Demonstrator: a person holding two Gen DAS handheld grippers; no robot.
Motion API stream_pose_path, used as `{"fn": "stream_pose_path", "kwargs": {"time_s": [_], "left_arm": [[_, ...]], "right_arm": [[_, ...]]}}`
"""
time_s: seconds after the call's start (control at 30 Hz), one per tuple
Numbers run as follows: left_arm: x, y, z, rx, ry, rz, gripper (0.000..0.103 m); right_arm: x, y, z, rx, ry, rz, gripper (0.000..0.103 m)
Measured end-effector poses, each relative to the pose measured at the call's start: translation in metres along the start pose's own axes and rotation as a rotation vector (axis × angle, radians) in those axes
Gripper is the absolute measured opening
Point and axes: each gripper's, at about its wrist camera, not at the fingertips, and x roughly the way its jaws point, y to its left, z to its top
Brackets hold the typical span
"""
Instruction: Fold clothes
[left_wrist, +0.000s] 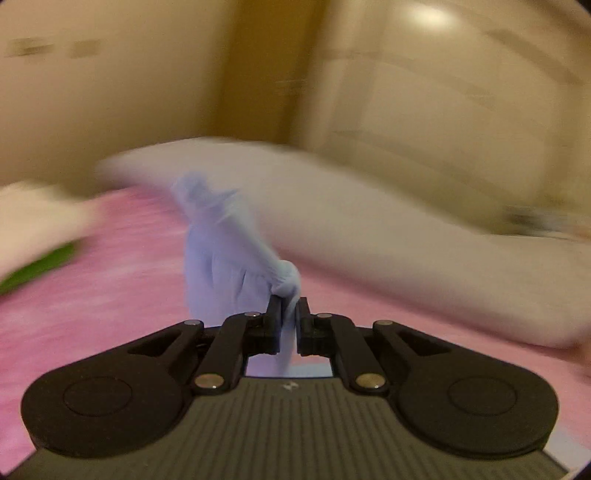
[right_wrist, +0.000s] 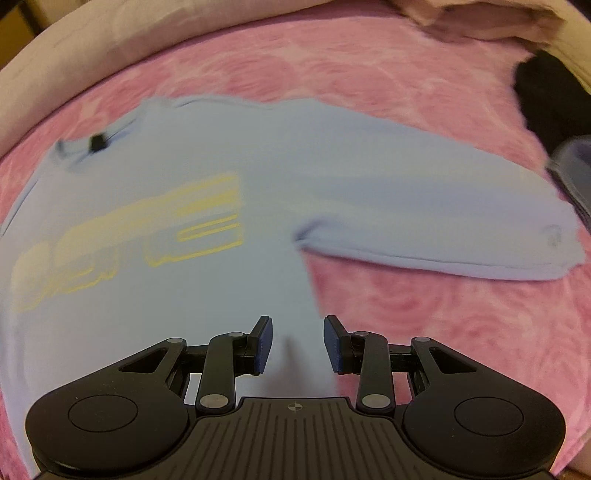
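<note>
A light blue long-sleeved shirt (right_wrist: 229, 155) with yellow lettering (right_wrist: 147, 236) lies flat on the pink bed cover (right_wrist: 424, 314). One sleeve (right_wrist: 443, 229) stretches out to the right. My right gripper (right_wrist: 298, 325) hovers over the shirt's side edge, below the armpit, open with nothing between its blue pads (right_wrist: 264, 343). In the blurred left wrist view, my left gripper (left_wrist: 289, 302) is shut on a bunched piece of light blue fabric (left_wrist: 221, 254). The fabric is lifted above the pink bed cover (left_wrist: 92, 295). It matches the shirt's colour; which part of the shirt it is I cannot tell.
A pale pillow or rolled bedding (left_wrist: 388, 236) lies along the bed's far side, with a green item (left_wrist: 40, 266) at the left edge. A black garment (right_wrist: 546, 96) and a grey-blue one (right_wrist: 576, 173) lie past the sleeve's cuff. A beige pillow (right_wrist: 480, 22) lies at the top.
</note>
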Motion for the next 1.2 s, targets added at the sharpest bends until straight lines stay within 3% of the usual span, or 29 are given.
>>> {"fn": "stream_pose_path", "kwargs": {"time_s": [0.03, 0.07, 0.1, 0.13, 0.2, 0.3, 0.47, 0.6, 0.83, 0.97, 1.1, 1.13, 1.17, 1.2], "left_arm": [[0.0, -0.029, -0.002, 0.03, 0.016, -0.106, 0.012], [0.005, -0.053, -0.011, 0.045, 0.064, -0.192, 0.024], [0.011, -0.072, -0.023, 0.051, 0.131, -0.265, 0.029], [0.018, -0.087, -0.039, 0.049, 0.206, -0.314, 0.034], [0.032, -0.106, -0.073, 0.039, 0.361, -0.36, 0.033], [0.036, -0.099, -0.113, 0.007, 0.515, -0.286, 0.031], [0.028, -0.045, -0.135, -0.057, 0.636, -0.114, 0.028], [0.03, -0.012, -0.135, -0.037, 0.671, -0.024, 0.028], [0.043, -0.01, -0.135, -0.062, 0.665, -0.022, 0.028], [0.057, -0.009, -0.138, -0.074, 0.673, -0.033, 0.028], [0.071, -0.004, -0.142, -0.067, 0.684, -0.046, 0.028], [0.075, -0.003, -0.144, -0.063, 0.688, -0.044, 0.028], [0.078, -0.003, -0.145, -0.059, 0.689, -0.041, 0.028], [0.08, -0.003, -0.145, -0.055, 0.689, -0.04, 0.028]], "right_arm": [[-0.002, -0.006, 0.001, 0.015, -0.005, -0.003, 0.035], [-0.003, -0.012, 0.001, 0.029, -0.01, -0.006, 0.035], [-0.005, -0.017, 0.001, 0.044, -0.013, -0.01, 0.035], [-0.006, -0.021, 0.002, 0.057, -0.015, -0.013, 0.035], [-0.006, -0.026, 0.003, 0.08, -0.02, -0.007, 0.035], [-0.006, -0.032, 0.0, 0.102, -0.03, 0.012, 0.035], [0.006, -0.032, -0.003, 0.13, -0.029, 0.083, 0.035], [0.018, -0.018, -0.002, 0.197, -0.055, 0.29, 0.035], [0.079, 0.031, 0.009, 0.401, 0.032, 0.65, 0.035], [0.105, 0.056, 0.014, 0.478, 0.06, 0.679, 0.035], [0.119, 0.065, 0.019, 0.497, 0.026, 0.67, 0.035], [0.12, 0.069, 0.022, 0.475, 0.016, 0.664, 0.028], [0.117, 0.073, 0.026, 0.435, -0.004, 0.657, 0.006], [0.114, 0.077, 0.03, 0.396, -0.027, 0.651, 0.005]]}}
